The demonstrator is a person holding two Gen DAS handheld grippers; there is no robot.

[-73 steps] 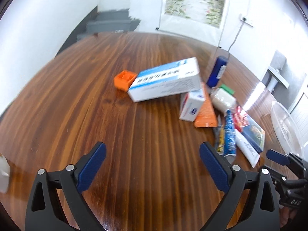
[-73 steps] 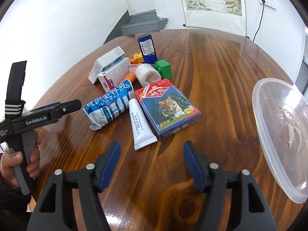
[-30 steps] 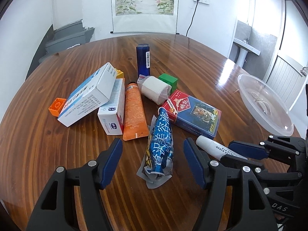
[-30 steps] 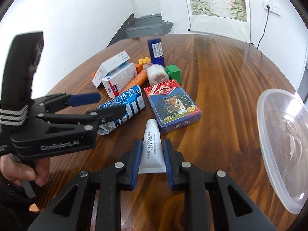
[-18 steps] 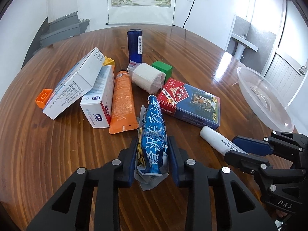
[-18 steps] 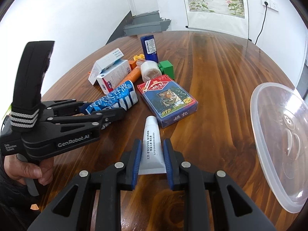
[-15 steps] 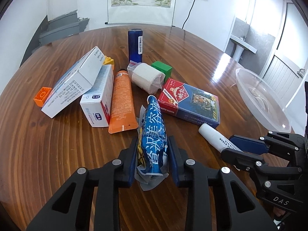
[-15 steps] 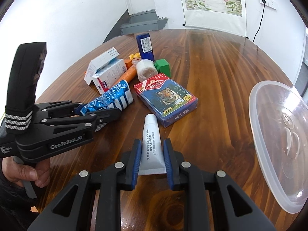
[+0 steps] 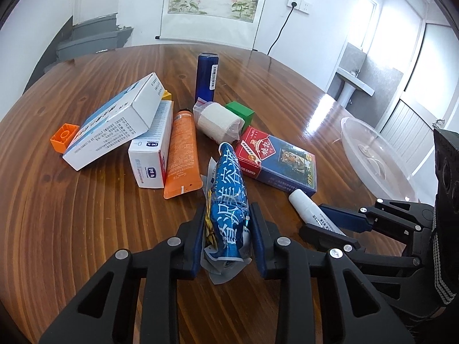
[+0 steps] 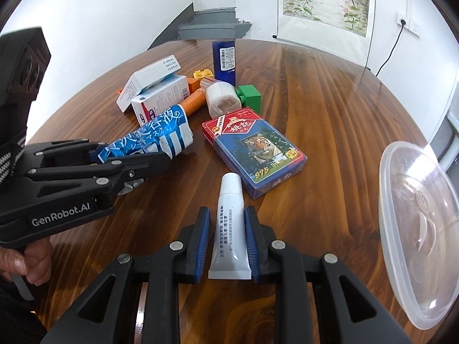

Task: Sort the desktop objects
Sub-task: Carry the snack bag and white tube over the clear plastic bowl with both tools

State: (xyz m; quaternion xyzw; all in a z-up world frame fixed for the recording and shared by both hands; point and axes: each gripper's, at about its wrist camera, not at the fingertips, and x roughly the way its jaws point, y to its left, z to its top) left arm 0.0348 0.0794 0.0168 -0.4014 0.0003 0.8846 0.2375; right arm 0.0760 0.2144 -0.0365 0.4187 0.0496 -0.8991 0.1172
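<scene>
Both fisheye views sit close above the bench [image 9: 71, 229], angled down along their own fingers. The left view faces the far wall; the right view looks from the right. Both share the playing-card box [image 9: 276, 159] and clear lid [image 10: 416, 229].

Bare tabletop [image 9: 86, 229] lies open on the near left side and between the card box [image 10: 255, 149] and the clear plastic lid [image 10: 416, 229] at right. Centre is crowded: two white cartons [image 9: 114, 120], orange tube [image 9: 182, 154], bandage roll [image 9: 218, 120], green block [image 9: 241, 113], upright blue bottle [image 9: 206, 77] stand touching or just beside one another.
</scene>
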